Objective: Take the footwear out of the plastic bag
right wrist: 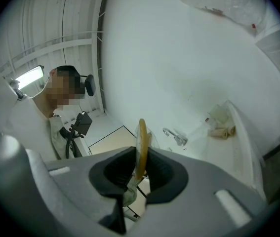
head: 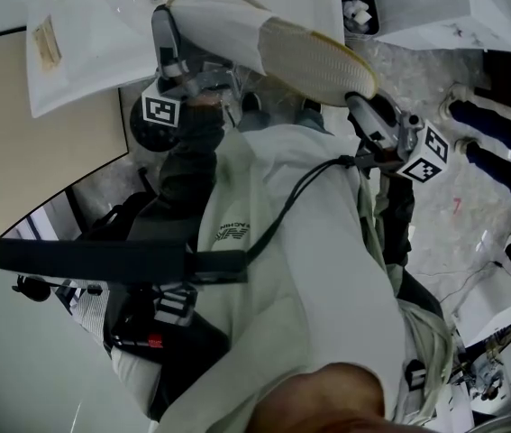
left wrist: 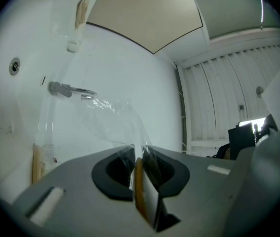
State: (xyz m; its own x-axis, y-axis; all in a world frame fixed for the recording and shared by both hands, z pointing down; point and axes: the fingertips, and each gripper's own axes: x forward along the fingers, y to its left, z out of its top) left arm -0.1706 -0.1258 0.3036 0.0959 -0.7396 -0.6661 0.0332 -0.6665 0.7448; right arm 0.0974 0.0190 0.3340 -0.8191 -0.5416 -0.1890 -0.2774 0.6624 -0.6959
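A cream slipper (head: 273, 43) with a textured sole hangs between both grippers, above the white table. My left gripper (head: 167, 48) holds its left end, with crinkled clear plastic bag (head: 210, 81) around the jaws. In the left gripper view the left gripper (left wrist: 139, 154) is shut on the bag film (left wrist: 112, 110) and a thin tan-rimmed slipper edge (left wrist: 138, 181). My right gripper (head: 360, 106) holds the sole's right end. In the right gripper view the right gripper (right wrist: 140, 154) is shut on the tan-rimmed slipper edge (right wrist: 142, 137).
A flat clear packet with a tan label (head: 46, 41) lies on the white table (head: 75, 79). A white box (head: 453, 7) and a small black bin (head: 359, 12) stand at the back right. Someone's blue sleeve (head: 498, 129) reaches in from the right. More bagged items (right wrist: 221, 125) lie on the table.
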